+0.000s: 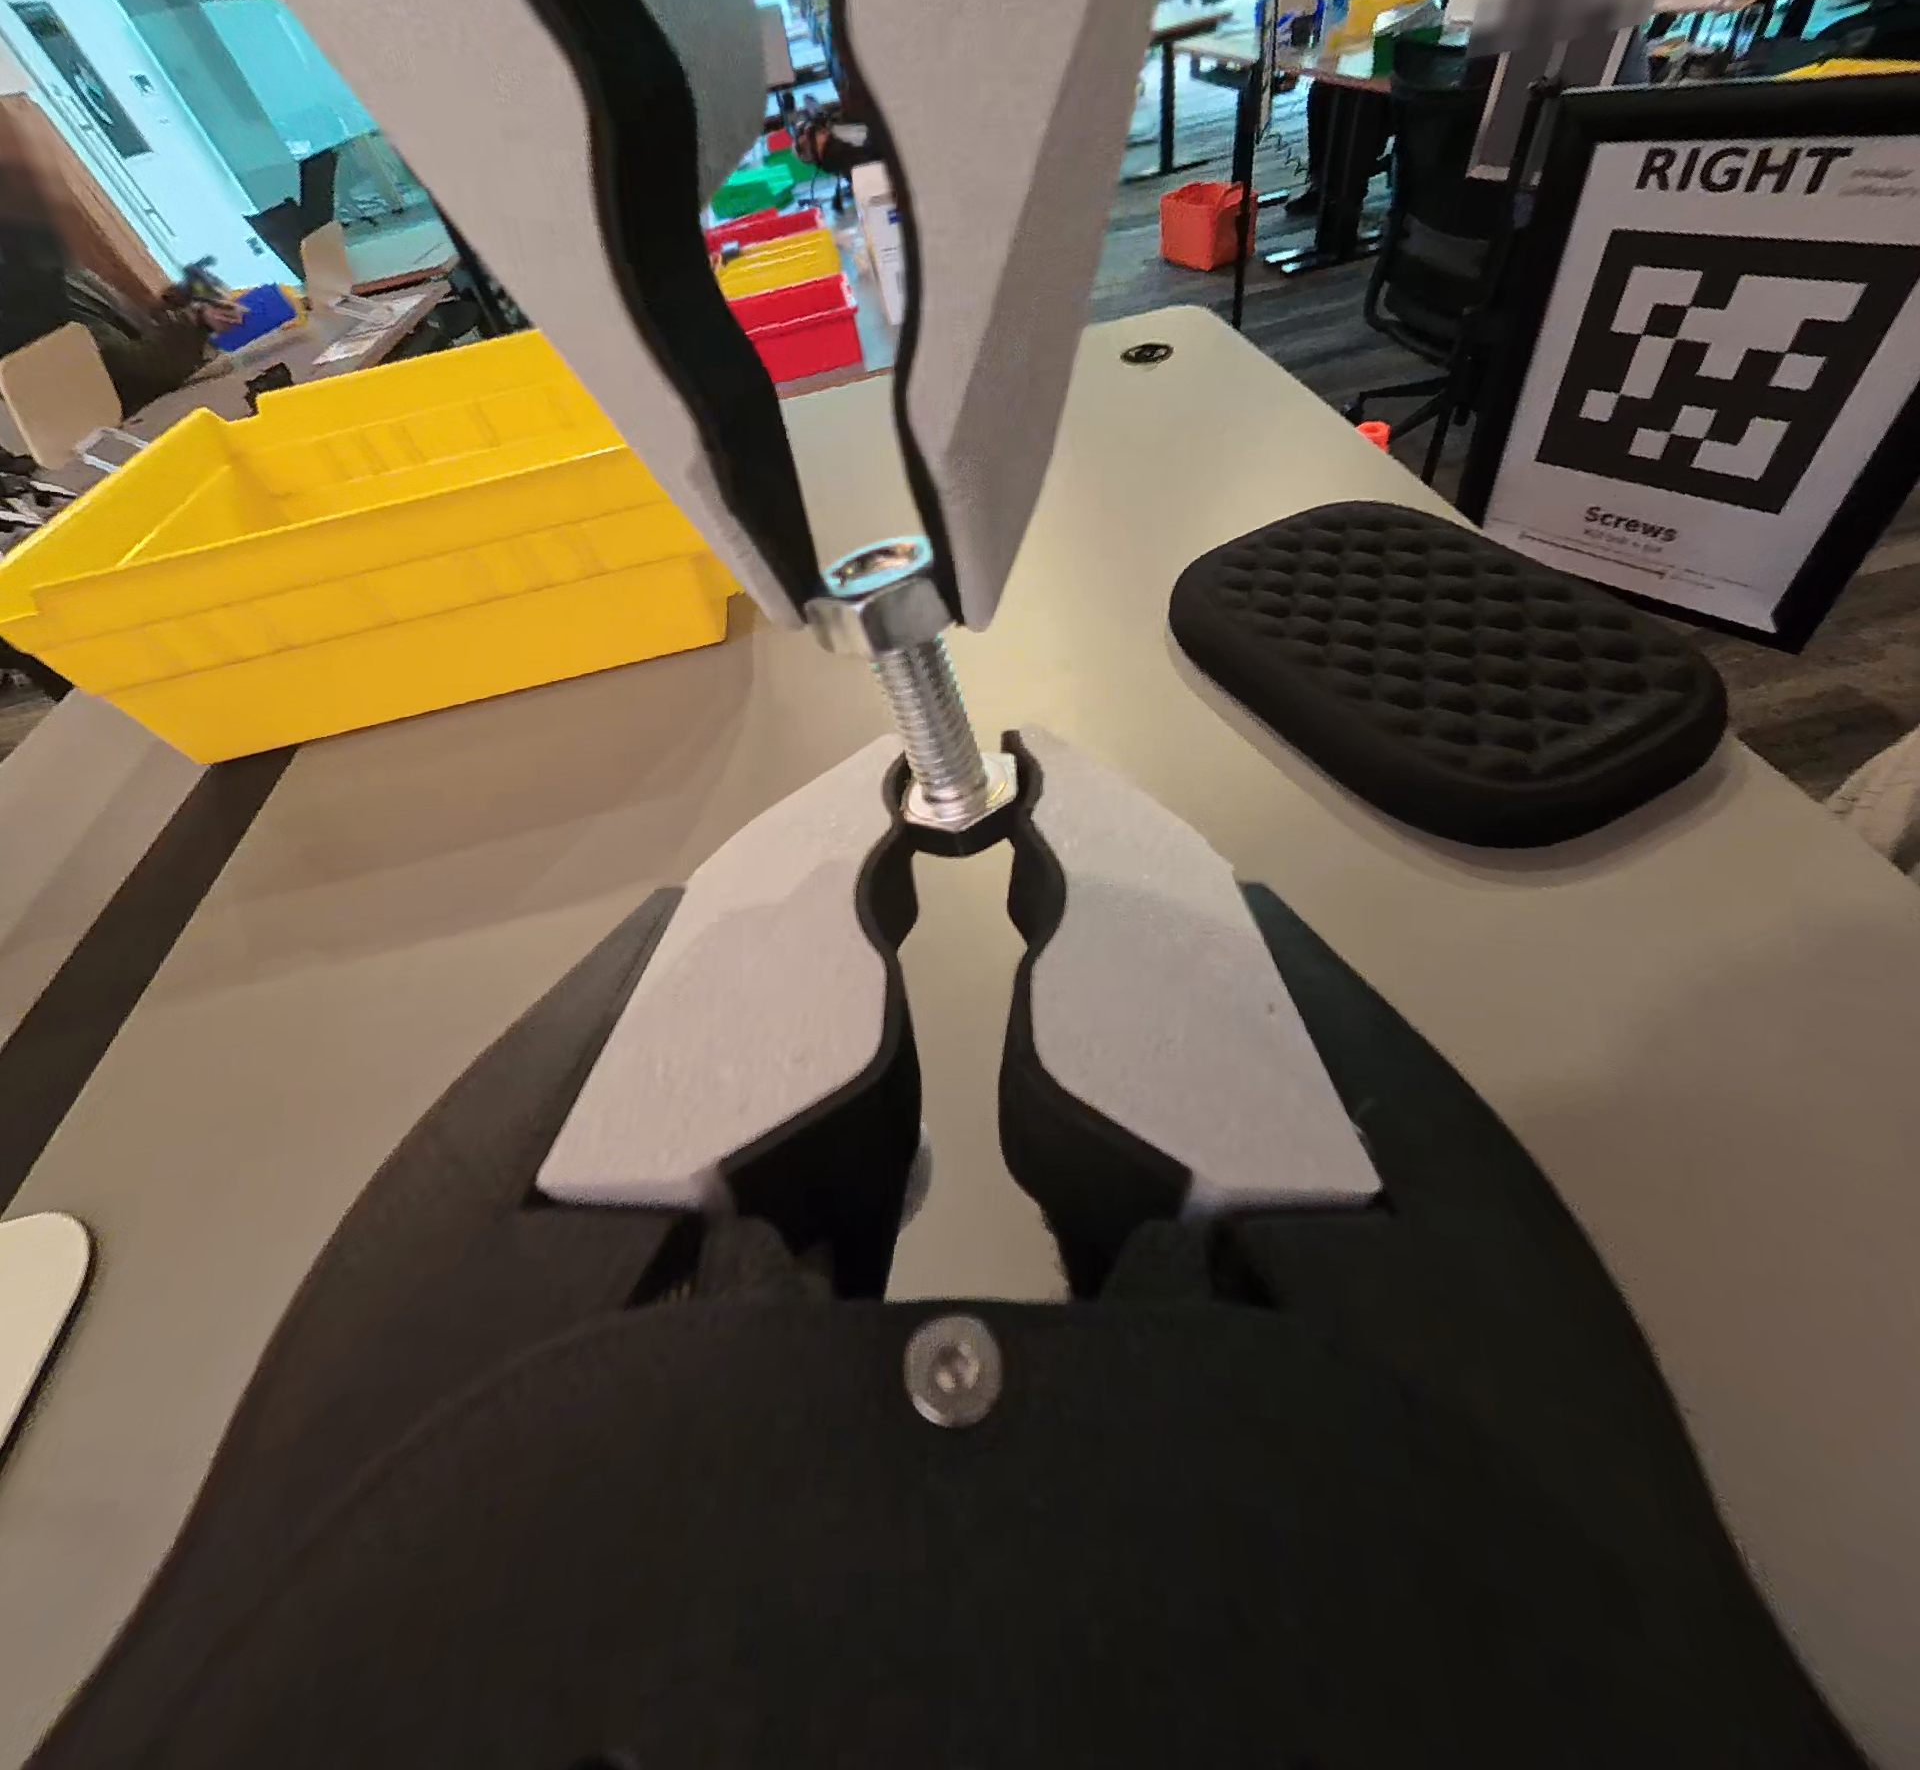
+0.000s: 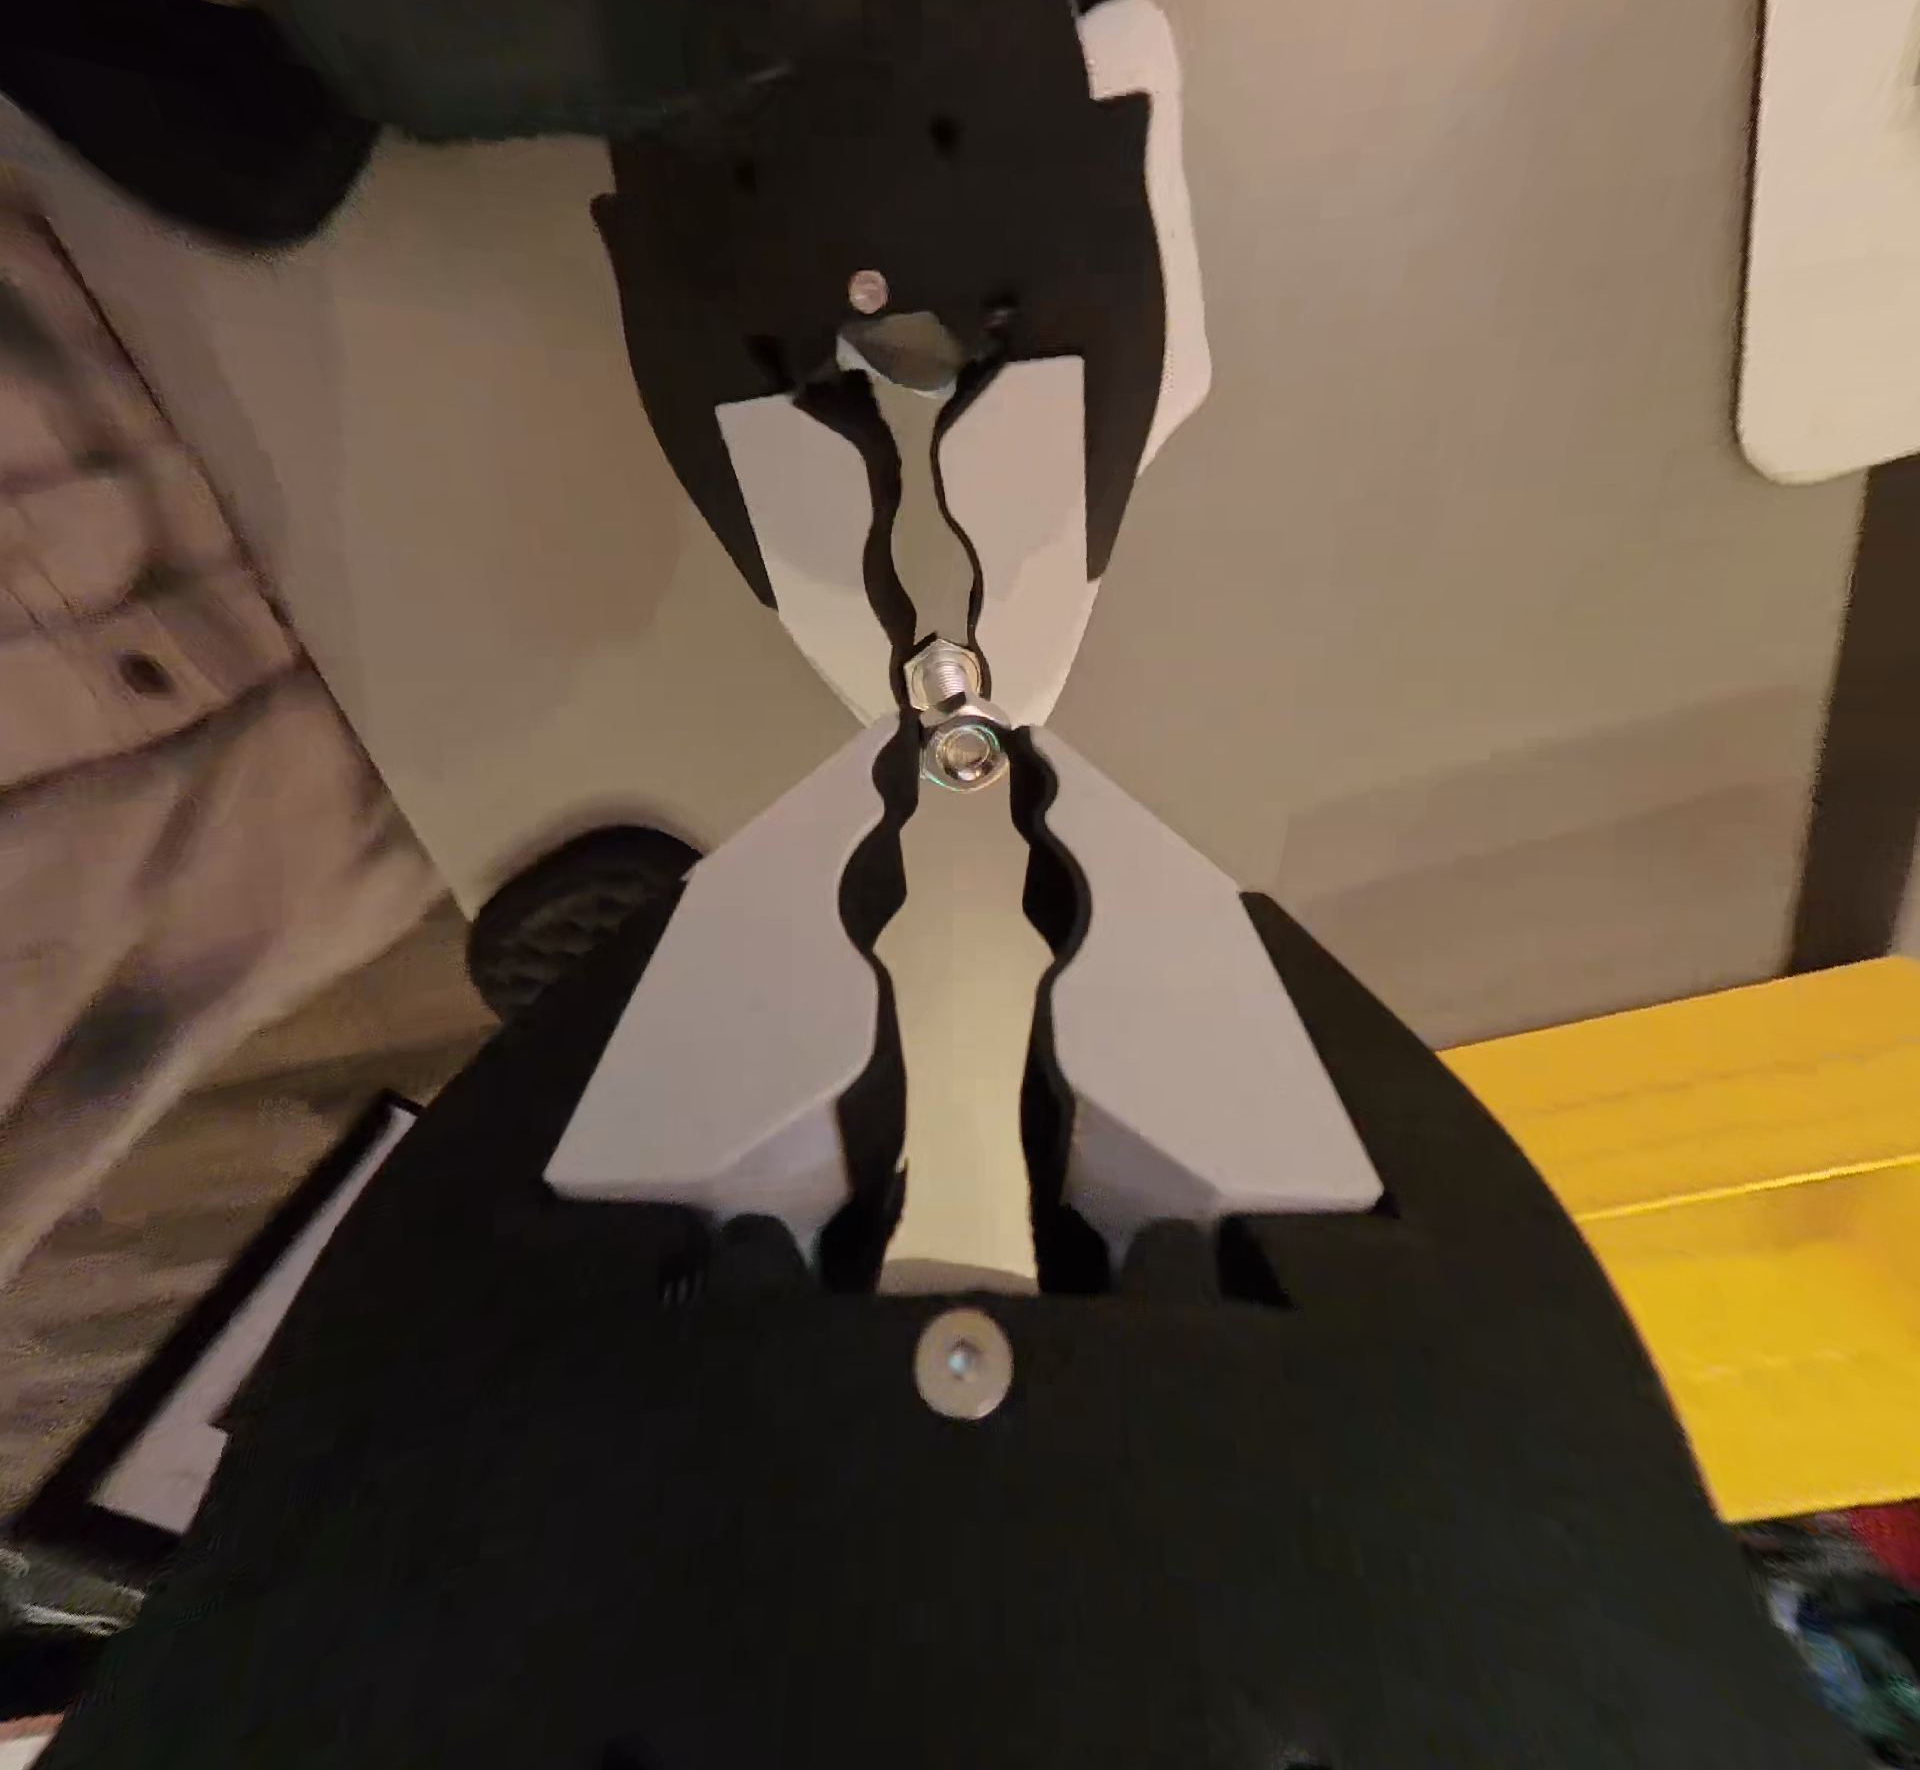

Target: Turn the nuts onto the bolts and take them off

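A silver hex bolt [image 1: 914,692] is held upright above the grey table [image 1: 1351,1045], head up. My right gripper [image 1: 883,593] comes down from above and is shut on the bolt's head. My left gripper [image 1: 951,801] is shut on a silver hex nut [image 1: 951,811] threaded on the bolt's lower end. In the right wrist view, my right gripper [image 2: 961,752] grips the bolt head [image 2: 964,756], seen end-on, and the left gripper [image 2: 940,676] beyond it grips the nut [image 2: 940,676].
A yellow bin [image 1: 384,536] stands on the table at the left and shows in the right wrist view [image 2: 1683,1221]. A black textured pad [image 1: 1444,671] lies at the right. A marker sign [image 1: 1704,370] stands behind it. Several coloured bins [image 1: 790,286] sit farther back.
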A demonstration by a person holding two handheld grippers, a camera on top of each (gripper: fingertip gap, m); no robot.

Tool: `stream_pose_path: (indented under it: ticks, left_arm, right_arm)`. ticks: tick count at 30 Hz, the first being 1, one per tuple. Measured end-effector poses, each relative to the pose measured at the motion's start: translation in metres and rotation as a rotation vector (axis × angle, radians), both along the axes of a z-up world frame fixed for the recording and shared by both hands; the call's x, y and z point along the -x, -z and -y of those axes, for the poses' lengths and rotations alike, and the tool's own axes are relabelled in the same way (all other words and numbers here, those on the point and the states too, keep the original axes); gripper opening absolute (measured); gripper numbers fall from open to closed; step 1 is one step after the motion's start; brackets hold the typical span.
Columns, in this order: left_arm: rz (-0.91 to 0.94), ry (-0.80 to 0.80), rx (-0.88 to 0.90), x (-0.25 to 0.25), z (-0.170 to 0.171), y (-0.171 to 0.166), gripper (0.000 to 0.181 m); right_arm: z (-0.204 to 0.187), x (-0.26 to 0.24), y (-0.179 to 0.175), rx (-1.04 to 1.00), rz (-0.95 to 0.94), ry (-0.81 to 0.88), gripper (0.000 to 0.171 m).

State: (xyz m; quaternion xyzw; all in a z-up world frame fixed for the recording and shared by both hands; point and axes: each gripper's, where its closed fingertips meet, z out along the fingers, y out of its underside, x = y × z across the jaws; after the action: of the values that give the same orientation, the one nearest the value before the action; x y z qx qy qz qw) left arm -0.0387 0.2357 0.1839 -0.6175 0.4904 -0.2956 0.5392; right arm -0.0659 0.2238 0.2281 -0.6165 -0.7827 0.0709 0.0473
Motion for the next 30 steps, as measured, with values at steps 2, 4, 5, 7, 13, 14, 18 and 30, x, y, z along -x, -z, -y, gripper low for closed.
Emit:
stream_pose_path:
  ticks: [2,4,5,7,13,14,18,30]
  left_arm:
    - [-0.014,-0.002,0.001,-0.001,0.000,0.003,0.014]
    - [-0.001,0.010,0.004,-0.002,0.002,0.002,0.014]
    - [0.010,0.012,0.003,-0.002,0.002,-0.001,0.014]
    - [0.016,0.015,0.005,-0.001,0.002,-0.002,0.014]
    - [0.020,0.043,0.016,-0.003,0.007,-0.002,0.014]
    - [0.021,0.050,0.019,-0.003,0.008,-0.002,0.014]
    - [0.020,0.058,0.021,-0.004,0.009,-0.002,0.014]
    - [0.024,0.088,0.026,-0.007,0.015,-0.003,0.014]
  right_arm:
    - [0.001,-0.001,0.003,0.042,-0.011,0.058,0.015]
    - [0.001,-0.004,0.006,0.043,-0.010,0.047,0.028]
    - [-0.001,-0.007,0.007,0.026,-0.002,0.023,0.039]
    - [0.002,-0.006,0.003,0.013,-0.035,-0.098,0.063]
    - [-0.001,0.005,-0.016,-0.360,-0.162,-0.744,0.047]
    - [0.000,0.003,-0.015,-0.424,-0.152,-0.861,0.047]
    - [0.002,-0.004,-0.010,-0.605,-0.097,-1.206,0.042]
    - [0.010,-0.005,-0.003,-0.749,-0.048,-1.521,0.021]
